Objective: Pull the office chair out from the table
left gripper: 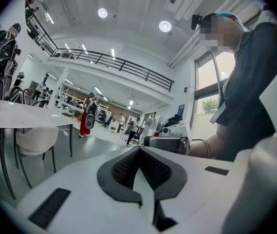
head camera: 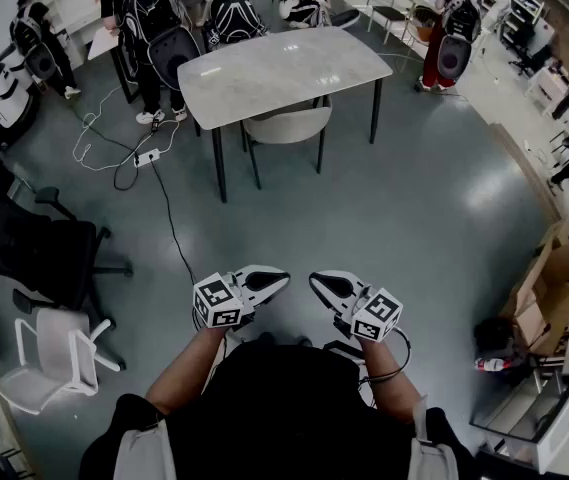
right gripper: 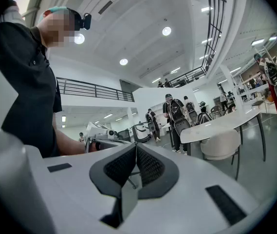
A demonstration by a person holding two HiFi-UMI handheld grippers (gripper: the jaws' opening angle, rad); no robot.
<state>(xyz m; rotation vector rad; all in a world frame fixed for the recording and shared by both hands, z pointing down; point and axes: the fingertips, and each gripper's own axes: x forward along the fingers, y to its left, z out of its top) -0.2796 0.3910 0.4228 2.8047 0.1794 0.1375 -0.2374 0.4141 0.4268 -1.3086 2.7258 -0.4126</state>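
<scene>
In a large open hall, a grey-green floor (head camera: 414, 218) is seen from above, and a pale-topped table (head camera: 284, 63) on dark legs is set on it toward the far side. The office chair (head camera: 289, 125), pale with dark legs, is pushed in at the near edge of the table, so that its seat is under the top and only its curved back is shown in front of the edge. Several people with dark backpacks (head camera: 149, 18) are gathered at the far left corner of the table. A black swivel chair (head camera: 34, 253) and a white chair (head camera: 49, 358) are placed at the left of the floor, well apart from the table. The left gripper (head camera: 282, 279) and the right gripper (head camera: 314, 280) are held level in front of the person's body, side by side, tips turned slightly toward each other, well short of the office chair. In the left gripper view the fingers (left gripper: 123, 167) are pressed together with nothing between them, and the table (left gripper: 31, 116) and office chair (left gripper: 33, 140) are seen far off at the left. In the right gripper view the fingers (right gripper: 150, 167) are likewise closed on nothing, with the office chair (right gripper: 221, 147) distant at the right. A cable with a power strip (head camera: 147, 157) is laid on the floor left of the table.
</scene>
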